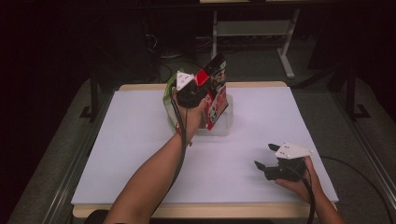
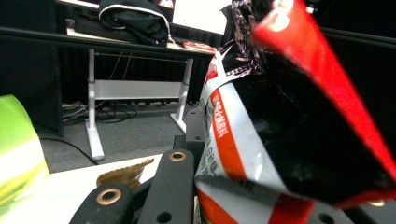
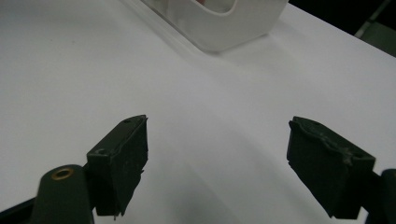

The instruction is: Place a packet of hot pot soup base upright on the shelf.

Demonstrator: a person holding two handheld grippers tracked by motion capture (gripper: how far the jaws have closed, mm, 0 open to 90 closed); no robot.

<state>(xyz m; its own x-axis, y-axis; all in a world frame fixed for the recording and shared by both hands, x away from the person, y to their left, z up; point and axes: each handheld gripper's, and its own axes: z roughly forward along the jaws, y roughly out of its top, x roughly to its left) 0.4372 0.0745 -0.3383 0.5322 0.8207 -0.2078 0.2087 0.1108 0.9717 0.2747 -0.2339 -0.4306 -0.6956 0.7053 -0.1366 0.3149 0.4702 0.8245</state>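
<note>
From the high view, the left gripper (image 1: 192, 88) is raised over the far middle of the white bench (image 1: 140, 140), its fingers clamped on a red, black and white snack bag (image 1: 216, 91) that stands upright and tilts to the right. The bag's lower end sits in or just above a clear plastic container (image 1: 224, 125); which of the two cannot be told. A green packet (image 1: 166, 99) stands just left of the hand. The right gripper (image 1: 267, 158) rests low near the bench's front right corner, fingers spread wide with nothing between them.

In the left gripper view, the snack bag (image 2: 289, 116) is pinched between the black fingers (image 2: 170, 186), with the green packet (image 2: 16, 144) at the left edge.

In the right gripper view, both fingers (image 3: 123, 163) stand far apart above the bare bench (image 3: 210, 140), and the white-walled container (image 3: 224, 23) lies ahead.
</note>
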